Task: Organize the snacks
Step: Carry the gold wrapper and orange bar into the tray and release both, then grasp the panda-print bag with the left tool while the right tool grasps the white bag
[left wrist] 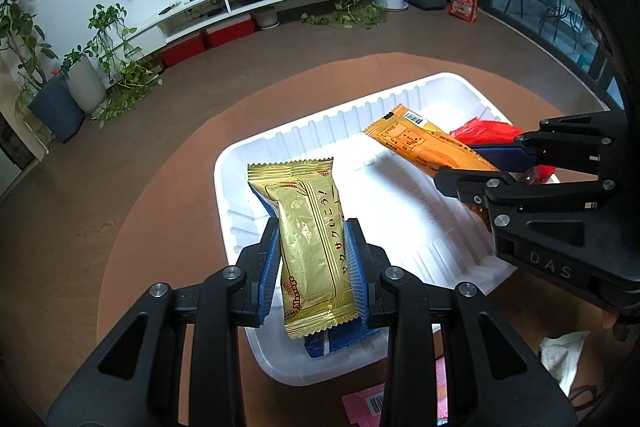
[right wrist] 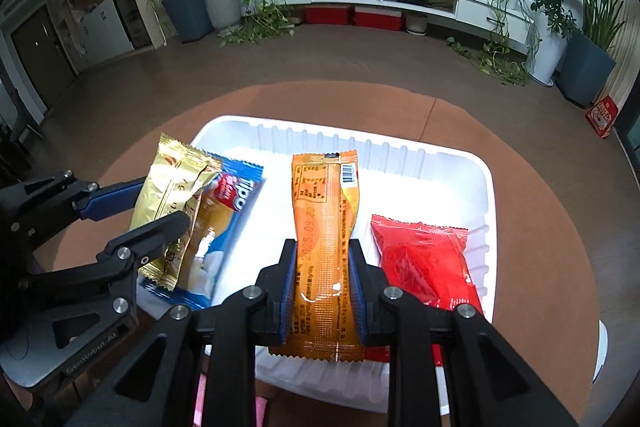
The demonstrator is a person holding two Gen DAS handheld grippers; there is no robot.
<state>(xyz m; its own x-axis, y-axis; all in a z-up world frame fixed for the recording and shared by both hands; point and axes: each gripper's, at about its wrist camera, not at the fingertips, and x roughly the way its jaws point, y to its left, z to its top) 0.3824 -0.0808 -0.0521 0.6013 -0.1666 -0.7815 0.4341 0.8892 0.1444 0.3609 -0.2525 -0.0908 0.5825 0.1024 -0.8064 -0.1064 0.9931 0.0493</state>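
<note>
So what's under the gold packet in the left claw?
A blue Tipo packet lies under the gold packet, inside the white tray. Its middle is covered; anything beneath it cannot be seen.

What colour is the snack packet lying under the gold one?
Blue, with a red-and-white logo: the blue packet under the gold packet shows best in the right wrist view.

The left gripper pinches a gold snack packet between its blue-padded fingers above the white tray.

Both wrist views look down, close, over the white tray toward the far TV wall; each shows the other's claw.
</note>
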